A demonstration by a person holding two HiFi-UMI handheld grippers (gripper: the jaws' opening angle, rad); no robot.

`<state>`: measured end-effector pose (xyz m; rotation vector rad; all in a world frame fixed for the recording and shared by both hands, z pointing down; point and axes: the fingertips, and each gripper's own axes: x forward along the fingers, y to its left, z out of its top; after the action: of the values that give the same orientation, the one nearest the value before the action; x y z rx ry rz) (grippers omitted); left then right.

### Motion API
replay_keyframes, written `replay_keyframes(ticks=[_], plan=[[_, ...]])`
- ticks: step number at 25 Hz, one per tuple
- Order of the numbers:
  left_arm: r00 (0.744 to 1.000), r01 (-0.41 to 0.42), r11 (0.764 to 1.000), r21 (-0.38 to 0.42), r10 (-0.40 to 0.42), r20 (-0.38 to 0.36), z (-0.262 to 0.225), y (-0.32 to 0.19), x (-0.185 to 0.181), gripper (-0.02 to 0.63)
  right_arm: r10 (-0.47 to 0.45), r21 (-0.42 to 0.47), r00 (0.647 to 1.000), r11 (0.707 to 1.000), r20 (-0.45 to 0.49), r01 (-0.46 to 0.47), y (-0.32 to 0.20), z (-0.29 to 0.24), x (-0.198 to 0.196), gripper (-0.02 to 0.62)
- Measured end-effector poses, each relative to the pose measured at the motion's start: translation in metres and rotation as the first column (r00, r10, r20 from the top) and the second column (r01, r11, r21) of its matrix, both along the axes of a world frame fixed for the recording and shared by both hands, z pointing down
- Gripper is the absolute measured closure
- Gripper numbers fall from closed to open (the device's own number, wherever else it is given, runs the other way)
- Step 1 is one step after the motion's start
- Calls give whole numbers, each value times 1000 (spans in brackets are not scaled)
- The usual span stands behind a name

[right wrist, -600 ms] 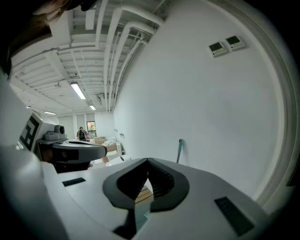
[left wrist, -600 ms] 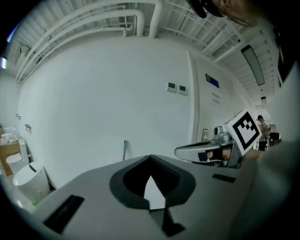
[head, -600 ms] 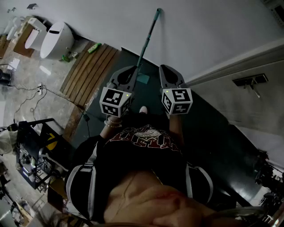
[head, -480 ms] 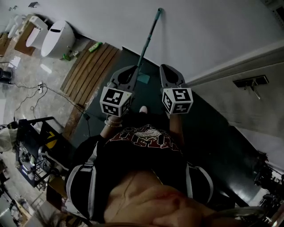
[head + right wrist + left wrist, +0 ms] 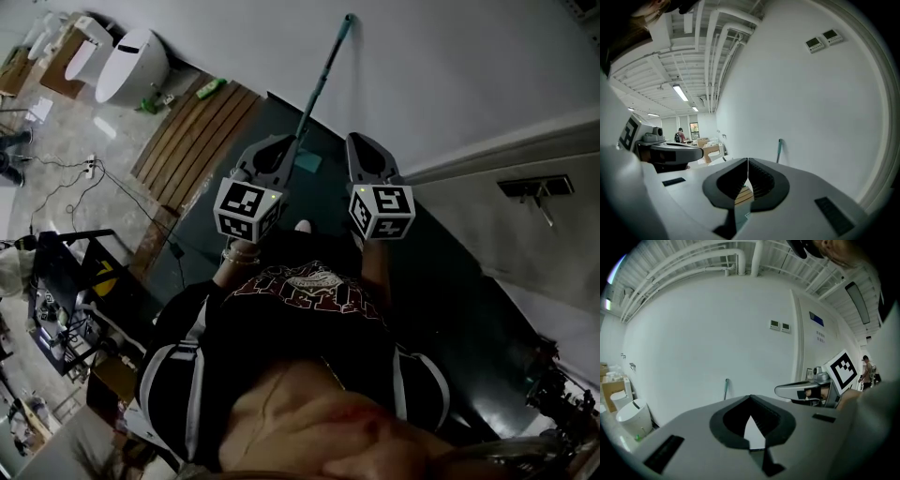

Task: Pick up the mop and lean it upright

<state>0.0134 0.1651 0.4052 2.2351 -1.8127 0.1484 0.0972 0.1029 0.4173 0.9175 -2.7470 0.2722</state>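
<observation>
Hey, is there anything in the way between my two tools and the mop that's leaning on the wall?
Nothing visible is in the way. The teal-handled mop leans against the white wall, just ahead of the left tool and the right tool. Both tools are shut and empty, with only bare dark floor in between.

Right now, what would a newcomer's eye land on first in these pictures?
The long teal-handled mop leans upright against the white wall, top centre of the head view. Below it are the grey left hand-held gripper and right hand-held gripper, both shut and empty. A white oval toilet stands upper left.
</observation>
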Motion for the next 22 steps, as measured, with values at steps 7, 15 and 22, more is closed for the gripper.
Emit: replay_keyframes(ticks=[7, 15, 22], plan=[[1000, 16, 1000, -13, -17, -17, 8, -6, -9, 560, 11, -5, 1000, 1000, -13, -11, -15, 6, -1, 575], [999, -20, 1000, -7, 20, -35, 8, -37, -46, 560, 52, -7, 998, 999, -28, -52, -41, 8, -34, 575], [997, -71, 997, 2, 71, -32, 3, -70, -80, 560, 104, 8, 994, 995, -32, -104, -69, 2, -63, 575]])
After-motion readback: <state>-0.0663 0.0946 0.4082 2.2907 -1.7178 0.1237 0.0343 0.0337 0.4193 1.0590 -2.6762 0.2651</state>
